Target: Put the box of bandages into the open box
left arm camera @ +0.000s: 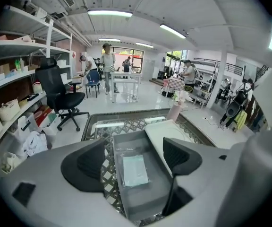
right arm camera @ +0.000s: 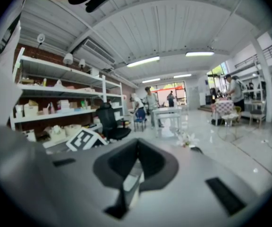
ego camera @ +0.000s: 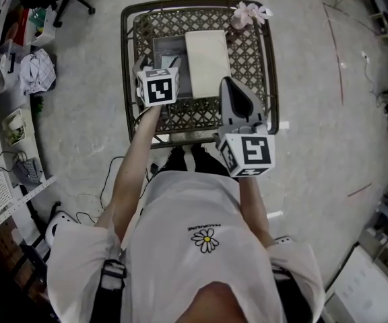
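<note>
Left gripper [left arm camera: 135, 150]: jaws wide apart with nothing between them, poised above the shallow grey open box [left arm camera: 132, 138] and looking down into it. Right gripper [right arm camera: 137, 150]: jaws closed together on nothing I can make out, held level and aimed out across the room, off the table's near right corner.

Flat pale-green box of bandages [left arm camera: 135, 170], sealed in clear film: it lies flat on the floor of the open box, roughly centred and short of every wall. It is apart from both grippers. By my reading, the placing is done.

Handling (judged by look only): a light, thin card carton, stiff across its faces and easily dented at the edges. The film is glossy, so pads may slide on it. If it needs shifting, I'd take it across the narrow width, pads on the two long edges near the middle, with a gentle squeeze. One edge would have to be tipped up first, since it lies flat.

Outward: a white rectangular lid [ego camera: 207, 59] lies just beside the open box on its right. Both sit on the brown lattice-topped square table [ego camera: 248, 66]. Pink flowers [ego camera: 249, 12] stand at its far right corner.
</note>
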